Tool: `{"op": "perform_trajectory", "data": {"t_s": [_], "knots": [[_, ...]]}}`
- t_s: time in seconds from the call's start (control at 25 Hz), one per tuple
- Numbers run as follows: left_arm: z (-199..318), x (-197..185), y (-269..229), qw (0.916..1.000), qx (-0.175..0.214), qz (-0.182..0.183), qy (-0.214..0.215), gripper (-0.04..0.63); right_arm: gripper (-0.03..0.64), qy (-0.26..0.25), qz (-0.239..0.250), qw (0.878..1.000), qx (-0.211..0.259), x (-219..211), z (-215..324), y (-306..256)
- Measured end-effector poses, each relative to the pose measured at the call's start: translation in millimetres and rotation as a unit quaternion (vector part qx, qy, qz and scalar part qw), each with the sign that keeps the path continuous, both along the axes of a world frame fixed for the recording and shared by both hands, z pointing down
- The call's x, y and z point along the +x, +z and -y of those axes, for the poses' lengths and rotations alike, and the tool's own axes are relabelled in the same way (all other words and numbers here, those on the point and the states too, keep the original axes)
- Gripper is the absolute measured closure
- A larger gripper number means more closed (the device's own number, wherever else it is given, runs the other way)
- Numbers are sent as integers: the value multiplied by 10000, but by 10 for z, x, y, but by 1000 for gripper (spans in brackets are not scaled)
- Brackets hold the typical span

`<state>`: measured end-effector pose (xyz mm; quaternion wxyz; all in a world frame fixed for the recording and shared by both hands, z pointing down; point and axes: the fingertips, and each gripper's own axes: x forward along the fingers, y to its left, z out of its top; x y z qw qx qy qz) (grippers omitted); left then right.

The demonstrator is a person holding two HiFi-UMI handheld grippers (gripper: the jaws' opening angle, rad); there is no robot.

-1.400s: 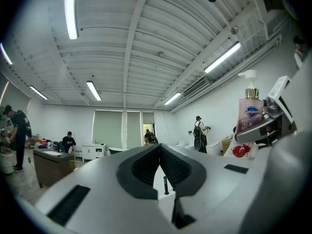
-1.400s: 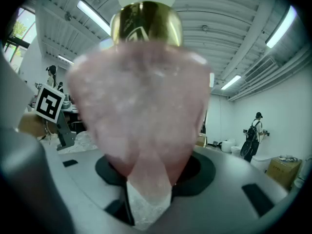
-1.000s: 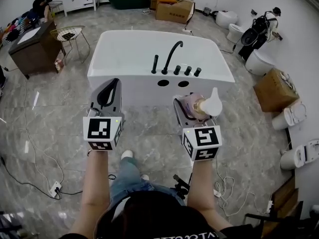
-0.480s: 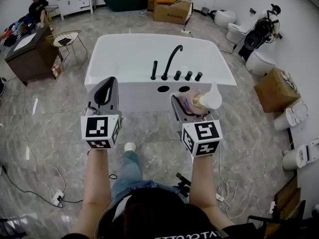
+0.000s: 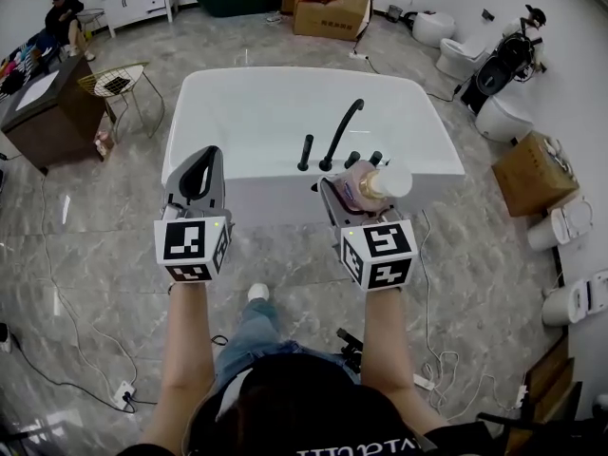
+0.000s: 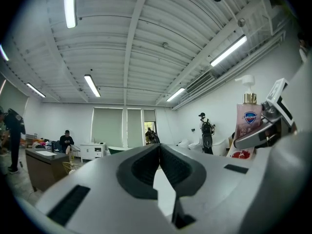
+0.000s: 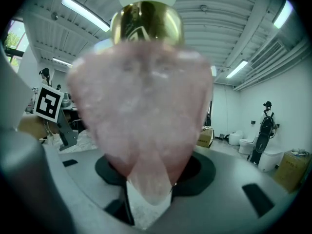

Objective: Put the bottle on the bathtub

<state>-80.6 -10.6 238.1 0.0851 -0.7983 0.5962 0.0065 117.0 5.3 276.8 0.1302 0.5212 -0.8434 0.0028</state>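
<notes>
While the right gripper (image 5: 350, 196) squeezed the pink bottle (image 5: 365, 182) between its jaws, the bottle was up in the air. It hung just over the near edge of the white bathtub (image 5: 256, 180), close to the black tap (image 5: 339, 133). It was not sitting on the tub yet. The left gripper (image 5: 203, 164) was pinched closed with nothing inside it, off to the left.

To do this step well, the bottle probably needed to go down slowly onto the flat ledge of the tub. The best spot looked like the bare part beside the tap and the small black knobs (image 5: 364, 158), so that nothing got bumped. The bottle had a tall white pump on top, so it seemed easy to tip over. It was best to hold it straight up. The bottom needed to rest flat on the ledge before the jaws let go. The ledge looked smooth, so a gentle touch was the safe way. The left gripper had no job here and could wait out of the way.
</notes>
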Motion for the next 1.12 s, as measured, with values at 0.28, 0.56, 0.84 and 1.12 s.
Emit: {"op": "perform_trajectory", "data": {"t_s": [0.28, 0.56, 0.84, 1.12], "knots": [[876, -296, 75, 9998, -126, -111, 107, 583, 388, 18, -78, 9997, -248, -336, 800, 131], [1588, -440, 186, 9991, -238, -111, 321, 583, 388, 60, -87, 9988, -470, -614, 1505, 282], [2091, -526, 379, 9979, -449, -125, 454, 583, 388, 143, -185, 9976, -649, -764, 2026, 423], [2445, -537, 637, 9959, -737, -165, 500, 583, 388, 137, -156, 9968, -778, -819, 2345, 625]]}}
